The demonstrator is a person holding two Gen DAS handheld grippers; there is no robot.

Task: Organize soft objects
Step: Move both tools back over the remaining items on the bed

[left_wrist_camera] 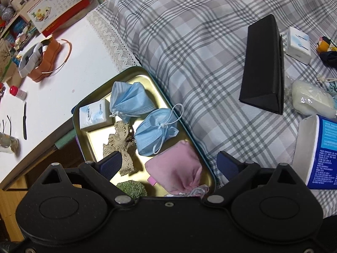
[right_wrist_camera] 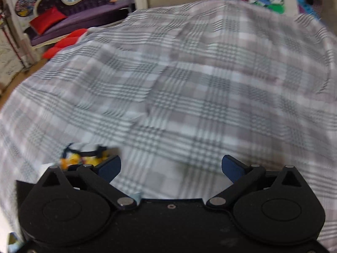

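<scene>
Above the tin tray [left_wrist_camera: 190,139], left claw [left_wrist_camera: 169,164] pointing steeply down, released, nothing between its pads. Inside tray: two blue masks [left_wrist_camera: 128,101] [left_wrist_camera: 154,131], pink pouch [left_wrist_camera: 177,168] lying diagonally, tissue pack [left_wrist_camera: 94,115], lace scrap [left_wrist_camera: 121,145]. Over the plaid bed [right_wrist_camera: 179,88], right claw [right_wrist_camera: 171,166] tilted down, released and empty; view blurred.

Left wrist view: taken from behind the left hand-held gripper [left_wrist_camera: 168,164], aimed steeply down and held close above a metal tray [left_wrist_camera: 147,71] lying at the edge of the bed [left_wrist_camera: 200,42], with the white desk [left_wrist_camera: 63,88] seen to the left. Right wrist view: taken from behind the right hand-held gripper [right_wrist_camera: 171,167], tilted less steeply, blurred, across the checked bedcover [right_wrist_camera: 179,84] toward the far room. The bedcover is shared by both views.
</scene>
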